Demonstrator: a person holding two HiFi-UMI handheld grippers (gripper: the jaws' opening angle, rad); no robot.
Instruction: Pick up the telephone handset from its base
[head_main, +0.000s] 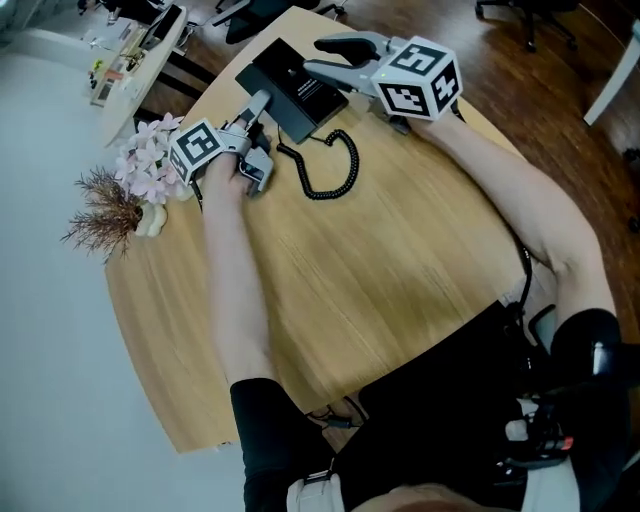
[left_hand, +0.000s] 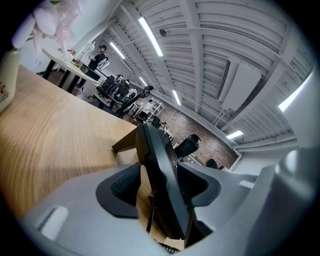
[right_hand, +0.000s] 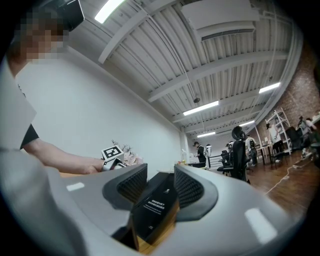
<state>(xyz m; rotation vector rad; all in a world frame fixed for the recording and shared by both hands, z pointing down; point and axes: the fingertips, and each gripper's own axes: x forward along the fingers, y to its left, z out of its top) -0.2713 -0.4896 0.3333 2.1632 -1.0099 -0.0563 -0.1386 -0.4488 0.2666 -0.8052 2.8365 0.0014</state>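
A black telephone (head_main: 292, 88) lies at the far side of the round wooden table (head_main: 380, 270), and its coiled cord (head_main: 335, 172) trails toward me. I cannot tell the handset apart from the base. My left gripper (head_main: 262, 130) stands open at the phone's near-left corner. In the left gripper view (left_hand: 157, 185) the phone (left_hand: 162, 180) stands edge-on between the pads, close to the right one, with wood showing in the gap on the left. My right gripper (head_main: 325, 57) reaches in from the right, open across the phone's right edge. In the right gripper view (right_hand: 156, 187) the labelled black slab (right_hand: 154, 207) lies between the pads.
A small vase of pink flowers (head_main: 152, 170) and dried twigs (head_main: 103, 212) stands left of the left gripper, near the table's left rim. A white desk (head_main: 135, 55) lies beyond the table's far left. Office chairs and people are in the room behind.
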